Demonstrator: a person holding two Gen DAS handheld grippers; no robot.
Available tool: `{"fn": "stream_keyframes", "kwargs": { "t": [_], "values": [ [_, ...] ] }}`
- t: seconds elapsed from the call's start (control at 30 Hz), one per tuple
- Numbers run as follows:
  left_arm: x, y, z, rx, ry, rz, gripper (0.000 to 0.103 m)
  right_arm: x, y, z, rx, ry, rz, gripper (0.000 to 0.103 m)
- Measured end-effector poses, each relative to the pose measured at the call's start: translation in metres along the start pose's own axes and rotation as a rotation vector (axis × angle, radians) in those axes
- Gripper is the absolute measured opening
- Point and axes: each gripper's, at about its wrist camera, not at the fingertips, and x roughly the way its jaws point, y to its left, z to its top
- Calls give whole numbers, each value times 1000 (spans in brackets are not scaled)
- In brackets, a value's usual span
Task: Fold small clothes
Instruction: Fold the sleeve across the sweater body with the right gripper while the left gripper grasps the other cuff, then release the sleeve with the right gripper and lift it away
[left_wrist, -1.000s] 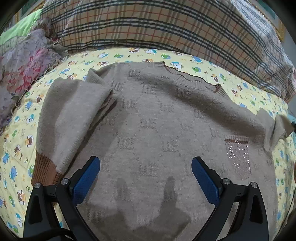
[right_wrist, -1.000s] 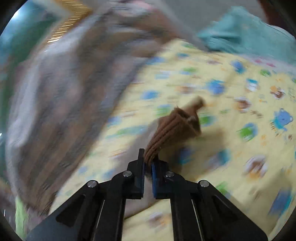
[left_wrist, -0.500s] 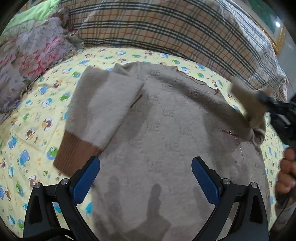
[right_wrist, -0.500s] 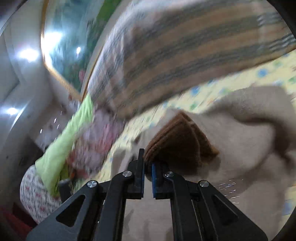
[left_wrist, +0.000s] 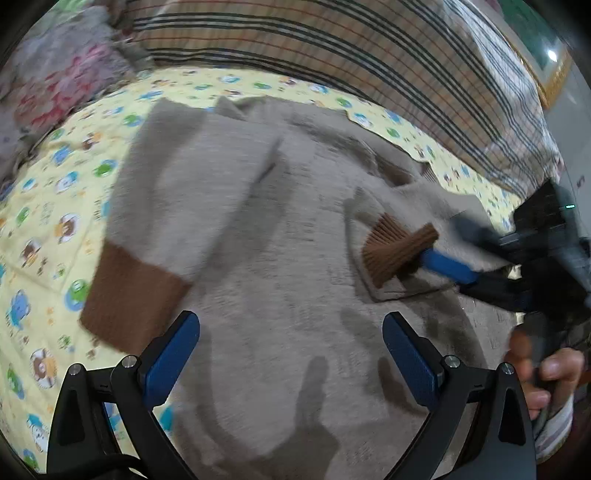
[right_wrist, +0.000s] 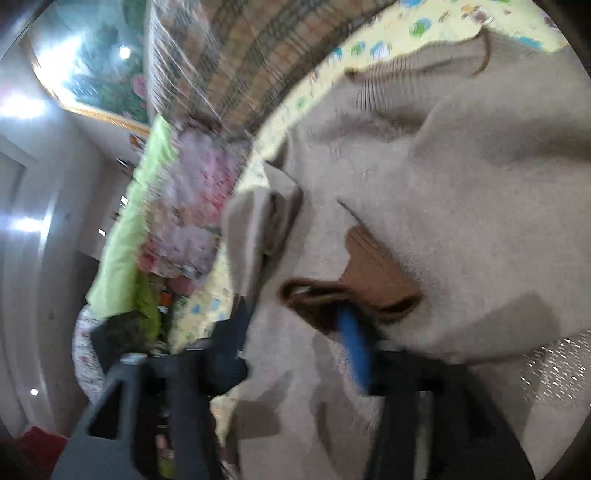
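Note:
A beige knit sweater lies flat on a yellow cartoon-print sheet. Its left sleeve, with a brown cuff, is folded over the body. My left gripper is open and empty above the hem. My right gripper has laid the right sleeve across the chest; its blue pad still touches the brown cuff. In the right wrist view the jaws stand apart, one blue pad by the cuff, with motion blur.
A plaid pillow runs along the back of the bed. A floral cloth and a green cloth lie at the left. A hand holds the right gripper at the right edge.
My right gripper carried the right sleeve from the bed's side over onto the sweater's chest, and its jaws have opened. The left gripper stayed open and drifted back slightly.

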Motion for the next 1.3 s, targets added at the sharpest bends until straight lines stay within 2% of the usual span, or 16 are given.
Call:
{"fn": "stream_keyframes", "kwargs": {
  "t": [0.13, 0.33, 0.37, 0.4, 0.43, 0.5, 0.63, 0.7, 0.8, 0.93, 1.03, 1.1, 1.2, 1.23, 1.27, 1.3],
  "values": [
    [19, -30, 7, 55, -4, 1, 100, -49, 12, 0, -50, -126, 34, 67],
    [58, -82, 31, 154, -25, 36, 98, -116, 7, -9, -40, -288, -25, 68],
    [68, -89, 37, 179, -27, 55, 77, -125, 3, -11, -25, -311, -31, 68],
    [72, -91, 41, 187, -20, 52, 28, -134, -1, -12, -14, -330, -40, 68],
    [76, -90, 46, 174, 6, 20, 8, -141, -4, -13, -6, -345, -53, 68],
    [65, -75, 53, 99, -20, -32, 7, -161, -10, -16, 6, -384, -89, 68],
    [8, -28, 51, -10, -175, -84, 6, -201, -11, -16, -24, -476, -204, 68],
    [9, -12, 46, -21, -160, -42, 6, -211, -15, -8, -35, -496, -267, 68],
    [27, 9, 39, -63, -95, -43, 6, -213, -32, 13, -19, -495, -349, 68],
    [34, 18, 34, -71, -82, -44, 6, -183, -54, 48, -17, -388, -451, 68],
    [31, 24, 31, -84, -92, -51, 6, -167, -78, 64, 38, -350, -588, 68],
    [31, 29, 27, -87, -82, -55, 6, -166, -100, 70, 119, -345, -568, 68],
    [30, 32, 20, -71, -71, -52, 6, -149, -118, 78, 170, -281, -441, 67],
    [30, 31, 20, -64, -72, -46, 6, -139, -120, 81, 167, -253, -425, 58],
    [29, 28, 20, -57, -73, -51, 6, -133, -120, 82, 161, -241, -447, 22],
    [27, 26, 20, -54, -75, -59, 6, -130, -120, 84, 155, -236, -461, 17]
  ]
}}
